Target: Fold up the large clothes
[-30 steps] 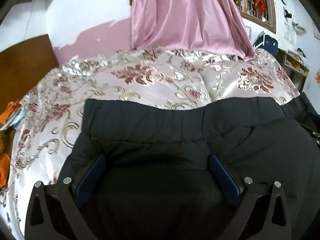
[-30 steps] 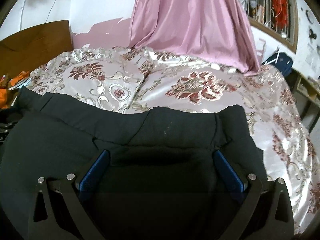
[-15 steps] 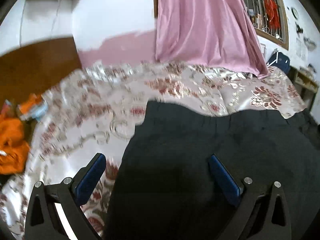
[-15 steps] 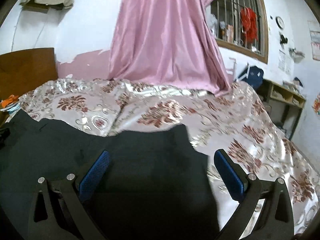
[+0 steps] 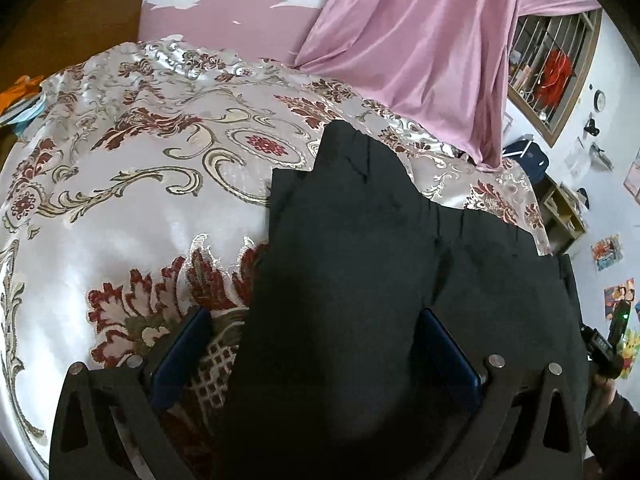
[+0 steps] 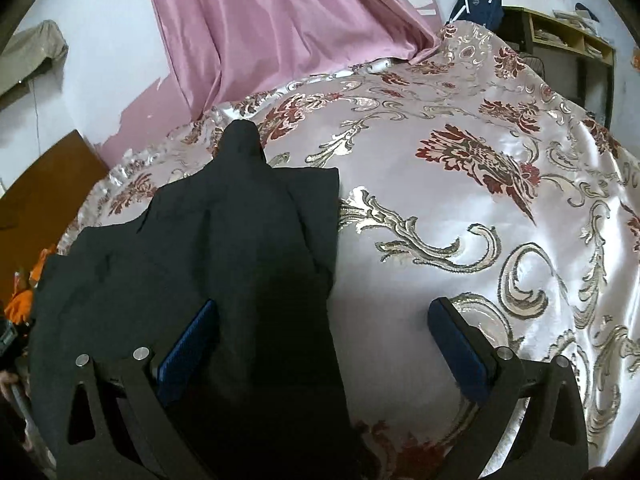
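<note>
Claws (image 5: 316,344) (image 6: 324,336) agape over unlabelled black garment (image 5: 360,248) on bedspread (image 5: 140,200).

Setting was a home bedroom: bed under a floral satin bedspread (image 5: 160,200), pink curtain (image 5: 420,52), barred window (image 5: 556,64), wooden shelf (image 6: 560,32).

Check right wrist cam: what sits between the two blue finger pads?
In the right wrist view, the black garment's edge covers the left part of the gap beside the left pad; from there to the right pad only bare floral bedspread shows.
</note>
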